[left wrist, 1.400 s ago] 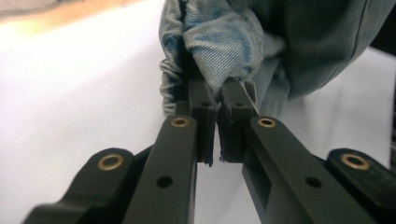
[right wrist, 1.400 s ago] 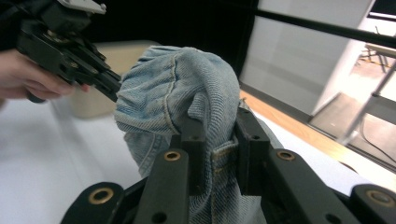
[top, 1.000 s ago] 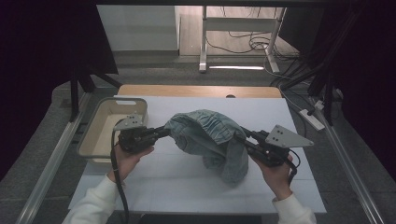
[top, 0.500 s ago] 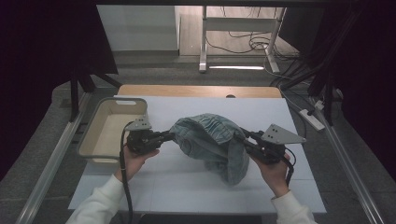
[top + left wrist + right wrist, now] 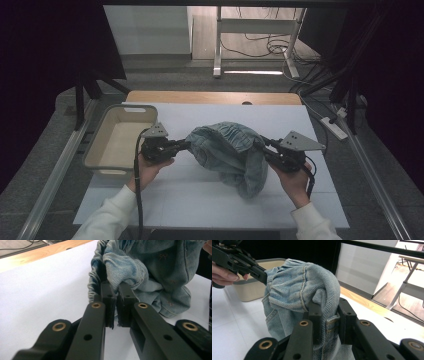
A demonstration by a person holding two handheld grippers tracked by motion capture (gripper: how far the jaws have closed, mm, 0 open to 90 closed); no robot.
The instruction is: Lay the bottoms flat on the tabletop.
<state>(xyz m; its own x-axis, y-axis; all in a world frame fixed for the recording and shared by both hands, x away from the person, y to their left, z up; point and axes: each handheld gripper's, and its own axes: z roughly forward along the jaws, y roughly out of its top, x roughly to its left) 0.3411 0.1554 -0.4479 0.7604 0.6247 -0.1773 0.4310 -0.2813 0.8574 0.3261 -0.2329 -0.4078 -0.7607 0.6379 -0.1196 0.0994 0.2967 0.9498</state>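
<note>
Garment: I had a pair of jeans (image 5: 231, 152) bunched near the middle of the tabletop (image 5: 200, 195), its bulk lifted between my two tools and the lower folds resting on the white surface.
Left gripper (image 5: 183, 145): jaws nearly closed, pinching a gathered fold of the waistband edge (image 5: 117, 272).
Right gripper (image 5: 264, 147): jaws clamped on a thicker seam with a belt loop (image 5: 332, 321), so they stood a little wider.
Handling: I judged the denim soft and floppy yet fairly heavy for cloth; it would sag and drape, not slip.
Hold: the waistband seam looked the firmest place to grip, thick and stitched.
Nearby: a beige bin (image 5: 95, 147) sat at the left edge of the tabletop, apart from the cloth.
</note>
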